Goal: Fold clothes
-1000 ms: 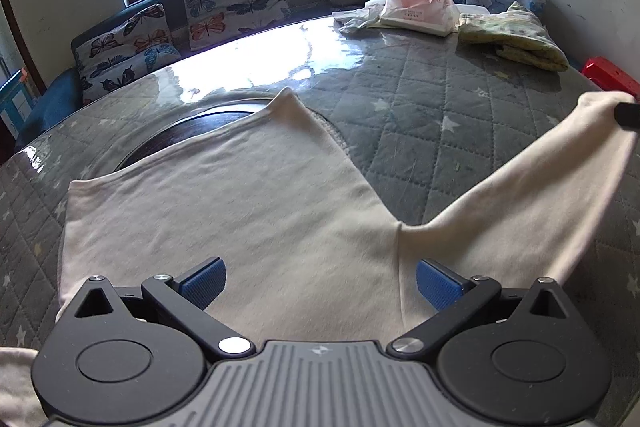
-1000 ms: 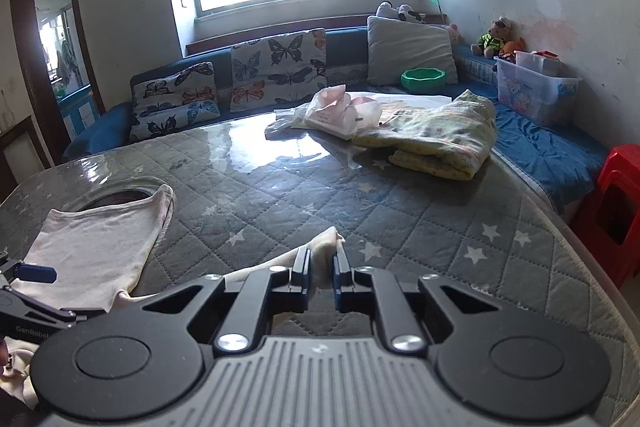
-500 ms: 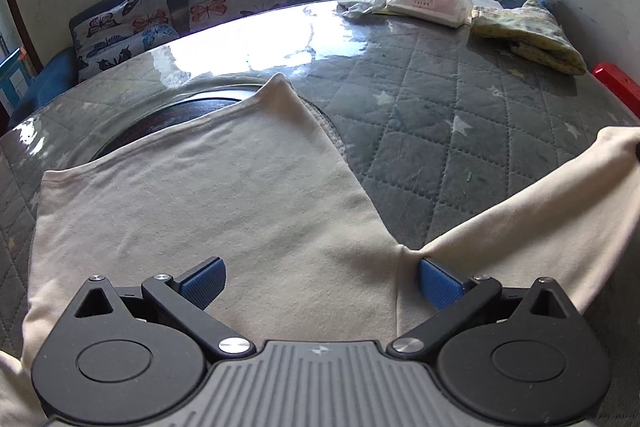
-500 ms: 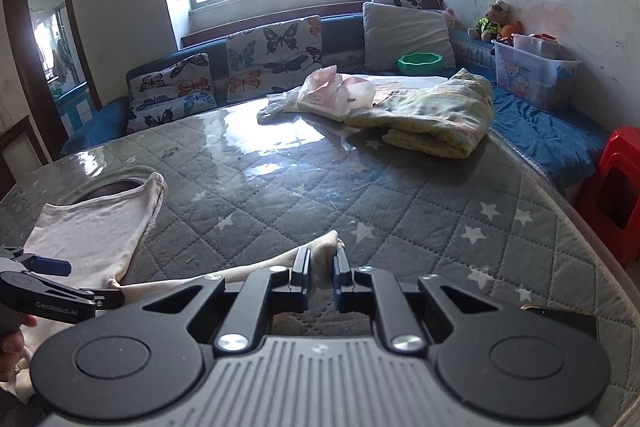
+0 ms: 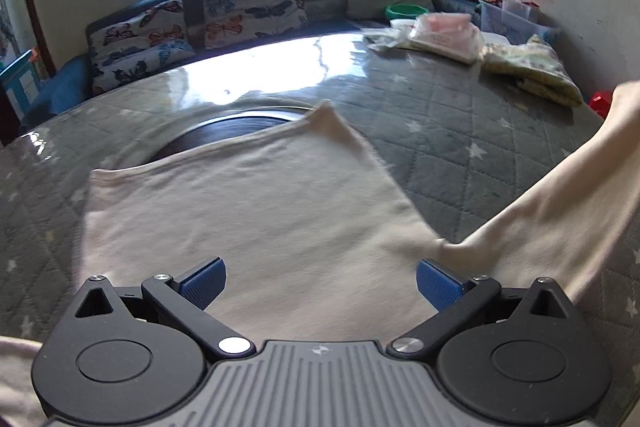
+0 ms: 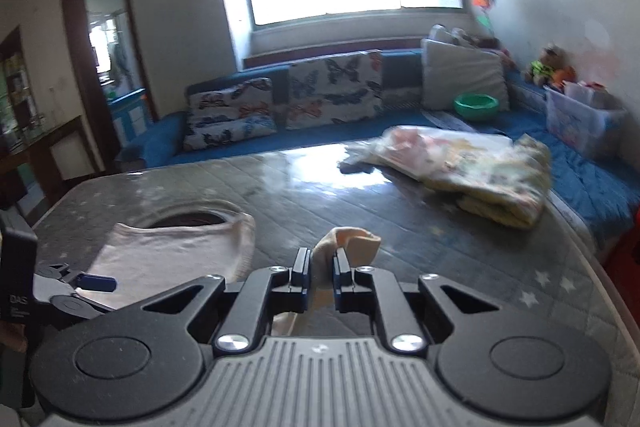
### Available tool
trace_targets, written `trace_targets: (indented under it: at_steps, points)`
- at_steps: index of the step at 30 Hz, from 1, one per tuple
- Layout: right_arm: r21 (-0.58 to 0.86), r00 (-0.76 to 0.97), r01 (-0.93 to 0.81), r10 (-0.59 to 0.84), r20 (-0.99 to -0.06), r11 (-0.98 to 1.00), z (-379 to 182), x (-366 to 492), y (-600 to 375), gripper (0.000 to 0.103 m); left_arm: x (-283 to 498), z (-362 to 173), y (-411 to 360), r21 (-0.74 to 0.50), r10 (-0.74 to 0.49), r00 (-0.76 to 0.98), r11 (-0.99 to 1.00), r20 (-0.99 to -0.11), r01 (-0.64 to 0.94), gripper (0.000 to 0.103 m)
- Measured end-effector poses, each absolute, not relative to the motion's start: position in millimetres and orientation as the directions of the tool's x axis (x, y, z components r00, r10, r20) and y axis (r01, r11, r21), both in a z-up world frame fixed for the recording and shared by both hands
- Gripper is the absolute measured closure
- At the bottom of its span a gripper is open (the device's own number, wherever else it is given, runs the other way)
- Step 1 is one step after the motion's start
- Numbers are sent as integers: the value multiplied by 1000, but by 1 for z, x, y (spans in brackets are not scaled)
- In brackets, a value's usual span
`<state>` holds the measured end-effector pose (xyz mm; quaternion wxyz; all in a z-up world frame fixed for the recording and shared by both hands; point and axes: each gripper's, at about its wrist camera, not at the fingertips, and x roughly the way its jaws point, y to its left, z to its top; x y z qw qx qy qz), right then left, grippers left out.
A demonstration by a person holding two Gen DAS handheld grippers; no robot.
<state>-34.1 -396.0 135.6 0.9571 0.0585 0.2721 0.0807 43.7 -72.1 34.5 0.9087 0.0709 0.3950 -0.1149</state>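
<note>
Cream shirt (image 5: 256, 211) lies flat on the grey quilted table (image 5: 460, 131), one sleeve (image 5: 560, 211) lifted off to the right. Left gripper (image 5: 318, 281) is spread wide over the shirt body. Right gripper (image 6: 320, 269) pinches the sleeve cuff (image 6: 352, 243).

Plenty of open quilted table (image 5: 452, 131) between the cream shirt (image 5: 248, 211) and the far edge, so a gripper can pass there freely. The far right corner is blocked by a folded yellow blanket (image 6: 508, 187) and a pink-and-white bundle (image 5: 444, 35) beside it. The shirt's raised sleeve (image 5: 560, 203) cuts across the right side. Behind the table sits a sofa with butterfly cushions (image 6: 336, 87).
</note>
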Motion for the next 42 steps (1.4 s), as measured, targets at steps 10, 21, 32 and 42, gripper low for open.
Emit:
trace_targets:
  at_steps: [10, 21, 32, 42]
  points:
    - [109, 750, -431, 423, -509, 896, 162, -23, -278, 93, 12, 55, 29, 2, -66, 732, 996, -678, 92, 0]
    - [145, 543, -626, 563, -623, 766, 105, -24, -175, 93, -16, 45, 96, -30, 27, 722, 997, -691, -66, 0]
    - [157, 488, -661, 579, -653, 734, 83, -35, -169, 85, -21, 39, 99, -51, 13, 715, 996, -699, -68, 0]
    - [83, 578, -484, 390, -717, 871, 71, -48, -266, 85, -22, 32, 62, -62, -135, 705, 990, -697, 127, 11]
